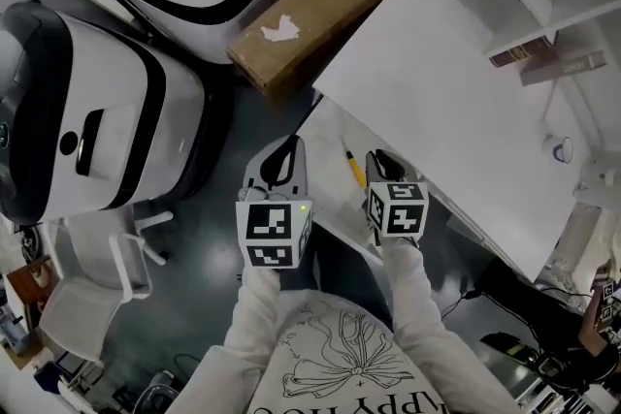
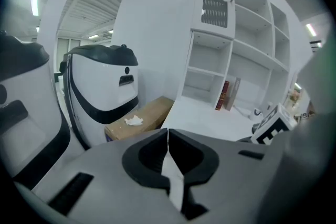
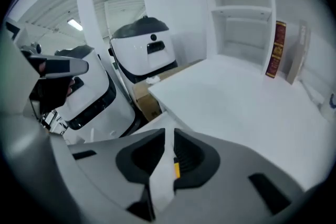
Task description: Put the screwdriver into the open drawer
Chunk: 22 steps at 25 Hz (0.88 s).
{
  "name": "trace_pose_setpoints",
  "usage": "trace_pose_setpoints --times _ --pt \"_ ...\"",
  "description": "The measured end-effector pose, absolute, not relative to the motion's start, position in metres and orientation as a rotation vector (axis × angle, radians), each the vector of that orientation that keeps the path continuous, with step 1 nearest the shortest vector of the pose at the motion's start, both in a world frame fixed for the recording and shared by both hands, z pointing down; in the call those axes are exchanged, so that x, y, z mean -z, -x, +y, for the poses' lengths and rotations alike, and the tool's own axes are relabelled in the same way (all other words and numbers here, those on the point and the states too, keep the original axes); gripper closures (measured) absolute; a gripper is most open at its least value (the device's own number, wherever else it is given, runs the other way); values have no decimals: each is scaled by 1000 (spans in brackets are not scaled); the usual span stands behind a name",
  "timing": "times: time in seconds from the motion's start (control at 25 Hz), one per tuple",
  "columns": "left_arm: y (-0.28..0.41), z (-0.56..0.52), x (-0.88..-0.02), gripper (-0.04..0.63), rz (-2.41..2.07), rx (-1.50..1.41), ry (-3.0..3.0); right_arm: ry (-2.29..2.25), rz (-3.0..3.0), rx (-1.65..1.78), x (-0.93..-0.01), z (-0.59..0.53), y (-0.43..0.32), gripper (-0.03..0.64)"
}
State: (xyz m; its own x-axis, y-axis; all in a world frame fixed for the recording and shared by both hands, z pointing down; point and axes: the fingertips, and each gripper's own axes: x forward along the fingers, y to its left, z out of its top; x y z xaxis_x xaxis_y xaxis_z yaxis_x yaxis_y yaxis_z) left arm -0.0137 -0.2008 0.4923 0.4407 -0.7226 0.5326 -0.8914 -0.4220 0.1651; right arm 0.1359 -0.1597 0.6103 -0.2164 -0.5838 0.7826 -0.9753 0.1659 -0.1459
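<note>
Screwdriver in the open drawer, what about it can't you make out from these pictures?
Head view: the screwdriver is too small to tell shaft from tip.
Right gripper view: only a yellow sliver shows through the right tool's gap; its body covers the rest.
Left gripper view: the left tool blocks screwdriver and drawer entirely.

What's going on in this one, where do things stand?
A person holds a gripper in each hand over the open drawer under the white desk. The yellow-handled screwdriver lies in the drawer, between the two grippers, gripped by neither. The left gripper has its fingers together and empty; the right gripper has its fingers slightly apart, holding nothing. The placing looks done.
</note>
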Motion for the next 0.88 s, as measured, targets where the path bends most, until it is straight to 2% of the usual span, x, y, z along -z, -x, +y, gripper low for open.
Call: trace_pose_setpoints --times 0.44,0.88 --pt "-3 -216 -390 588 -1427 -377 -2417 -1783 -2022 -665 -456 -184 -154 581" --pt "-13 -208 -297 588 -1466 -192 -2568 -1973 -2153 -439 -343 -178 -160 586"
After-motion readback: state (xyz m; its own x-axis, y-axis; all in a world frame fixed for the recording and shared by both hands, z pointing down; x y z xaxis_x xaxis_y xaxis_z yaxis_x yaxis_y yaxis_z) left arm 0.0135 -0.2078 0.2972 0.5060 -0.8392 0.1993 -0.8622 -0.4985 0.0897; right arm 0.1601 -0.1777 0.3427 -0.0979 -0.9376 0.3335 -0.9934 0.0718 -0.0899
